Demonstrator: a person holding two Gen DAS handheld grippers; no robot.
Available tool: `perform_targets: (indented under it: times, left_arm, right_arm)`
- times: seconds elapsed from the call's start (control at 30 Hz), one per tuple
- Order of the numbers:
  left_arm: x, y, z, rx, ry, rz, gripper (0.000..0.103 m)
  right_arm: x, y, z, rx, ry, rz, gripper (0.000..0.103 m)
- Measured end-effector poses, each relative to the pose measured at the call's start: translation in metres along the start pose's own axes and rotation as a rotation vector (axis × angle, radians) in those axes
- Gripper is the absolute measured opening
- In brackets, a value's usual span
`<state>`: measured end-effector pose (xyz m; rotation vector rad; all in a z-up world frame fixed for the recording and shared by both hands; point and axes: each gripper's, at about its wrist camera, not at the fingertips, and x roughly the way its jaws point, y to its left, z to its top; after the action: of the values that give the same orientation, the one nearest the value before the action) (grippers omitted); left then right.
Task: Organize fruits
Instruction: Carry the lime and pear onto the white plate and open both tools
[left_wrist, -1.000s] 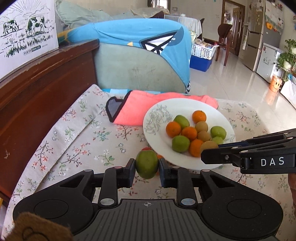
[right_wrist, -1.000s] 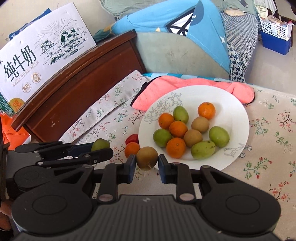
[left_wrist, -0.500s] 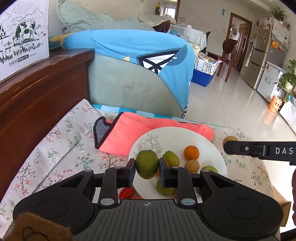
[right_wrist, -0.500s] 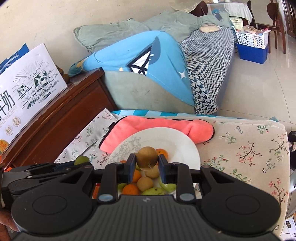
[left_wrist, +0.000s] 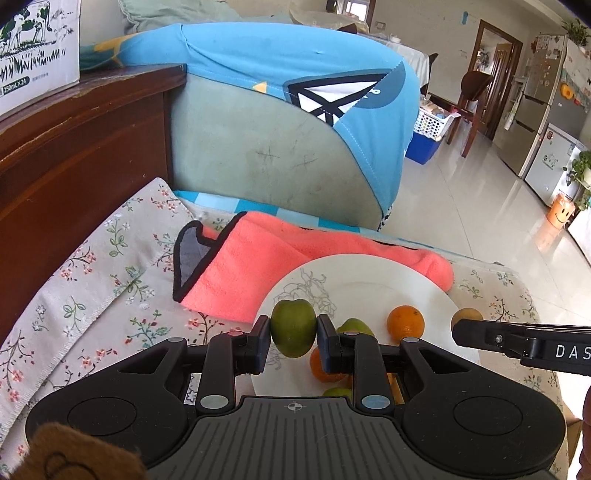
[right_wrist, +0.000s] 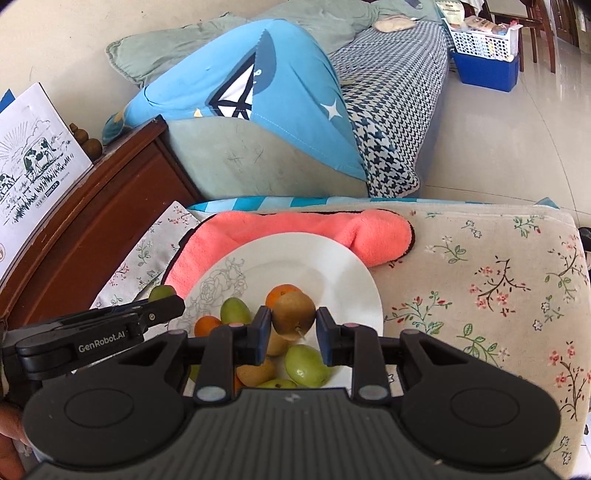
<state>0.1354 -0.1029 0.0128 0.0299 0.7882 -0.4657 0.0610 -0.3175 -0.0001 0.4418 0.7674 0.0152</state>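
Both grippers hold fruit above white plate (right_wrist: 332, 273).

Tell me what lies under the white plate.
The white plate rests partly on a pink towel and on the floral cloth. Whatever else lies beneath it is covered.

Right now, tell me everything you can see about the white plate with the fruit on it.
The white plate is round, glossy and ceramic-looking, with a grey line drawing of flowers on its left rim. It lies flat on the floral cloth, its far edge overlapping the pink towel. Oranges, green fruits and brown fruits are piled on its near half; the far half is bare. Both grippers hold a fruit over it; whether these touch the plate cannot be told.
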Motion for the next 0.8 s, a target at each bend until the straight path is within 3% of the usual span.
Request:
perform_targets:
  times: [0.33,0.53,0.63,0.8]
  left_arm:
    - [0.001,-0.004,0.004,-0.006,-0.018,-0.015,0.027]
    - [-0.015,0.002,0.008,-0.016,-0.045,-0.006,0.038]
    - [-0.021,0.007,0.009,-0.021,-0.05,0.017,0.05]
    - [-0.03,0.015,0.009,-0.03,-0.048,0.046,0.055]
  right_arm:
    - [0.002,0.008,0.001,-0.021,-0.024,-0.004,0.03]
    - [-0.002,0.016,0.001,-0.05,-0.035,0.021,0.03]
    - [-0.003,0.022,-0.001,-0.073,-0.031,0.033,0.03]
    - [-0.001,0.033,-0.006,-0.099,-0.018,0.054,0.03]
